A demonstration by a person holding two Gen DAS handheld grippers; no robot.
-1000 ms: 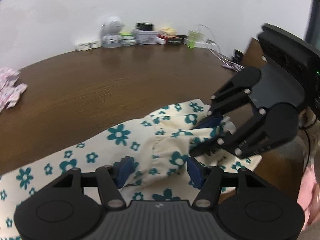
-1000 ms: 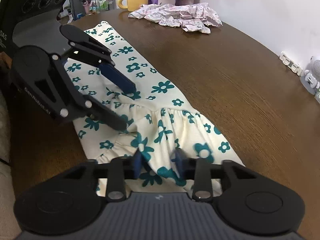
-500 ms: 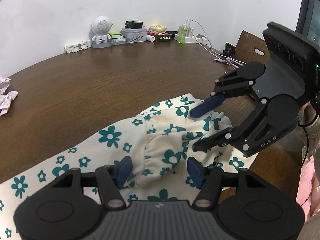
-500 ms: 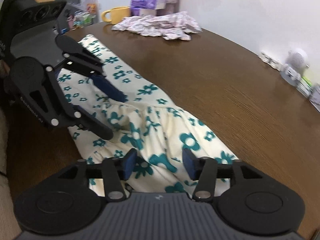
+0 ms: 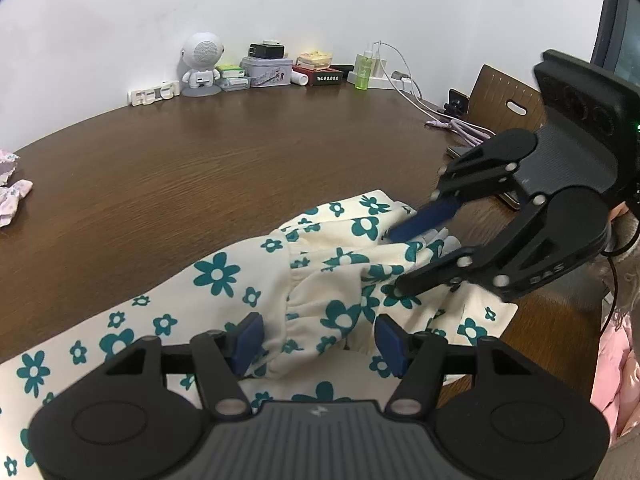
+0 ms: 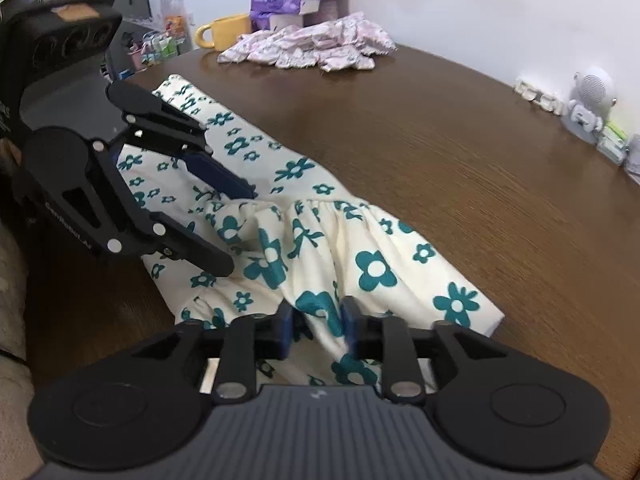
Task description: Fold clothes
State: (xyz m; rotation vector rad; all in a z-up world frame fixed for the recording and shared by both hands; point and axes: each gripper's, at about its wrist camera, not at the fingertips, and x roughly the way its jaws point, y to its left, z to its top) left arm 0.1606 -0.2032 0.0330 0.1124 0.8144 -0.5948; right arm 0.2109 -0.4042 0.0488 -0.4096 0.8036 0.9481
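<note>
I see one cream cotton garment printed with teal flowers [image 5: 224,280] stretched in a long band across the dark wooden table [image 5: 200,168]. Its near end is bunched, with a gathered, ruffled seam [image 6: 320,208] and a rumpled raised fold; the far end lies flat.

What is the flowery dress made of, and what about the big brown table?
The flowery dress looks like soft, matte woven cloth, maybe cotton: it wrinkles and gathers into little ruffles. The table looks like dark wood or a wood-look layer, with fine grain lines and a slight shine; which one, I cannot tell.
</note>
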